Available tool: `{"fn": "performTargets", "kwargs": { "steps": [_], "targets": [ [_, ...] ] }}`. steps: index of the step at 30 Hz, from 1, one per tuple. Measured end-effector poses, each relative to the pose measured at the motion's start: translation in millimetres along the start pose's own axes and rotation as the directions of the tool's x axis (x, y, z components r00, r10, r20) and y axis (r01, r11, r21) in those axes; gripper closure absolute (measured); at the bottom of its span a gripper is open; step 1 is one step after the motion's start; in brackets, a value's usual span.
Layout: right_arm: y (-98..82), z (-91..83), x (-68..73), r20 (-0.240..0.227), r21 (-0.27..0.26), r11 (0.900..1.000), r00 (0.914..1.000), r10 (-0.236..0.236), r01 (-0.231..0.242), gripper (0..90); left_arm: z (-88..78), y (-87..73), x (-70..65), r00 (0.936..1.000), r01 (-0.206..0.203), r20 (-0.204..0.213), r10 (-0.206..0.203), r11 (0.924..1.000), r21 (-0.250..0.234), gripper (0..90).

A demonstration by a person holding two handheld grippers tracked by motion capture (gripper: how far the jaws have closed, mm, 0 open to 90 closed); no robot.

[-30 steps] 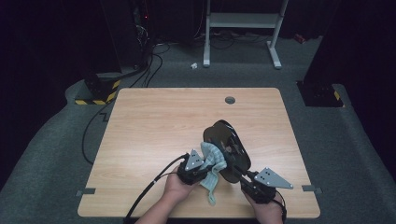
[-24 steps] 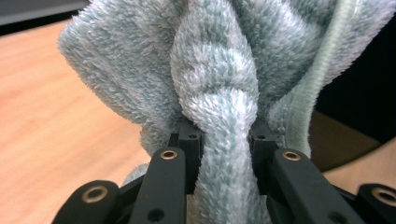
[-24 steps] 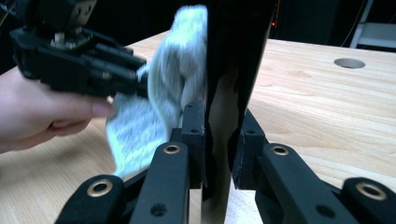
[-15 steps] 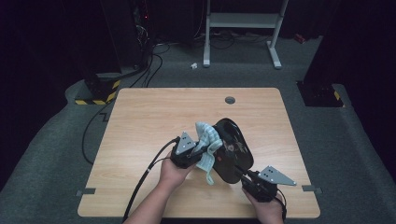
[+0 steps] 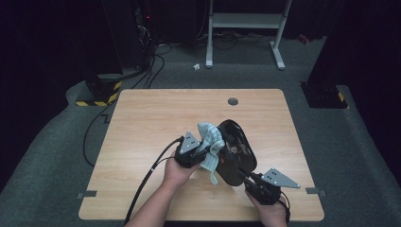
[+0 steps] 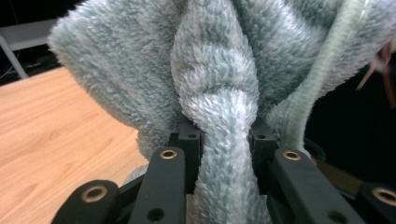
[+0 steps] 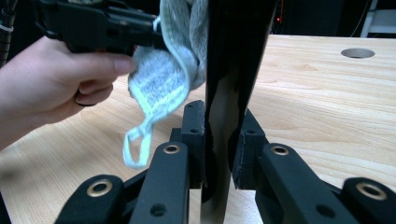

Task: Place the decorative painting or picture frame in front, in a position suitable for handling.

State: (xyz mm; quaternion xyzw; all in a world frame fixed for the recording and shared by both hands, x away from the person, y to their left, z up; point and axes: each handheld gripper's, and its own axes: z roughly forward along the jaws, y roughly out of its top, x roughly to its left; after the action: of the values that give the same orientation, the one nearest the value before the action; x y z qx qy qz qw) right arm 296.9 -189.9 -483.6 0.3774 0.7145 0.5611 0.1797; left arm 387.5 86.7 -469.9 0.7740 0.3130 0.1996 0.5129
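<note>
Mid-wipe: your left gripper (image 5: 197, 152), jaws clamped on the teal towel (image 5: 209, 142), rubs the black plate (image 5: 239, 149) held on edge in your right gripper (image 5: 255, 182) jaws above the desk (image 5: 151, 118); finishing and setting down remain.

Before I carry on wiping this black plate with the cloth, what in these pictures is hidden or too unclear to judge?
- Plate face under the cloth: hidden in the high view by the cloth, so dirt there cannot be judged.
- Plate's top: cut off by the upper edge in the right gripper view, where it stands edge-on.
- Left tool tips: buried in the cloth's pile in the left gripper view.
- Right tool: small and dark in the high view.
</note>
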Motion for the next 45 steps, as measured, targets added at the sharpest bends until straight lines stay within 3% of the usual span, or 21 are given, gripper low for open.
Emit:
{"fn": "performTargets", "kwargs": {
  "steps": [2,3,5,7,10,12,17,21,23,26,31,34,37,40,43,45],
  "targets": [
    [-0.2,-0.1,-0.2,0.003,-0.001,1.000,1.0000,0.004,-0.004,77.7,5.2,-8.9,2.0,0.9999,0.013,0.008,-0.013,0.9994,0.032,73.3],
    [-0.1,-0.2,-0.3,0.004,-0.001,1.000,1.0000,0.005,-0.005,77.7,11.3,-20.3,4.0,0.9997,0.019,0.012,-0.020,0.9969,0.076,73.3],
    [-0.1,-0.3,-0.5,0.008,0.000,1.000,0.9999,0.009,-0.009,77.6,13.9,-24.9,4.3,0.9997,0.021,0.013,-0.022,0.9953,0.095,73.3],
    [0.0,-0.4,-0.6,0.013,-0.001,1.000,0.9999,0.012,-0.012,77.5,20.9,-38.0,5.5,0.9997,0.017,0.015,-0.020,0.9870,0.160,73.3],
    [0.4,-0.7,-1.0,0.017,0.001,1.000,0.9997,0.017,-0.017,77.7,23.2,-46.1,6.9,0.9998,0.007,0.015,-0.010,0.9819,0.189,73.2],
    [0.5,-0.6,-0.9,0.018,0.002,1.000,0.9997,0.017,-0.017,77.8,19.8,-42.9,7.6,1.0000,0.004,0.002,-0.005,0.9827,0.185,73.2],
    [0.5,-0.5,-1.3,0.015,0.002,1.000,0.9997,0.017,-0.017,77.9,1.5,-18.9,12.1,0.9997,0.017,-0.019,-0.016,0.9983,0.057,73.2],
    [0.3,-0.3,-1.1,0.007,0.003,1.000,0.9999,0.015,-0.015,77.8,-8.8,8.4,12.5,0.9997,0.007,-0.023,-0.008,0.9994,-0.033,73.2],
    [0.4,-0.3,-1.0,0.003,0.005,1.000,0.9999,0.014,-0.014,77.9,-10.7,18.3,11.5,0.9997,-0.004,-0.025,0.003,0.9985,-0.055,73.1],
    [0.7,-0.2,-1.4,0.001,0.008,1.000,0.9999,0.012,-0.012,77.9,-5.1,20.4,12.8,0.9995,-0.012,-0.030,0.011,0.9993,-0.035,73.1],
    [0.6,-0.7,-1.5,-0.001,0.011,1.000,0.9998,0.021,-0.021,77.4,9.0,-8.1,17.7,0.9991,0.037,-0.020,-0.037,0.9987,0.036,73.1],
    [0.8,-0.5,-1.2,-0.001,0.013,1.000,0.9997,0.023,-0.023,76.9,18.3,-30.3,16.1,0.9994,0.030,-0.020,-0.028,0.9928,0.116,73.1],
    [1.1,-0.3,-1.3,-0.002,0.017,1.000,0.9997,0.026,-0.026,76.6,26.5,-47.8,10.2,0.9998,-0.010,-0.012,0.013,0.9800,0.199,73.1],
    [1.6,-0.3,-2.0,-0.001,0.020,0.999,0.9997,0.026,-0.025,76.7,22.2,-43.2,7.5,0.9997,-0.016,-0.017,0.019,0.9814,0.191,73.1],
    [1.0,-0.5,-2.7,-0.001,0.018,1.000,0.9997,0.024,-0.024,77.0,11.6,-26.3,4.5,0.9997,-0.018,-0.012,0.020,0.9936,0.111,73.1],
    [0.8,-0.8,-2.8,0.001,0.017,1.000,0.9998,0.021,-0.021,77.3,5.3,-9.5,1.7,0.9995,-0.028,-0.013,0.029,0.9973,0.068,73.1]
  ]
}}
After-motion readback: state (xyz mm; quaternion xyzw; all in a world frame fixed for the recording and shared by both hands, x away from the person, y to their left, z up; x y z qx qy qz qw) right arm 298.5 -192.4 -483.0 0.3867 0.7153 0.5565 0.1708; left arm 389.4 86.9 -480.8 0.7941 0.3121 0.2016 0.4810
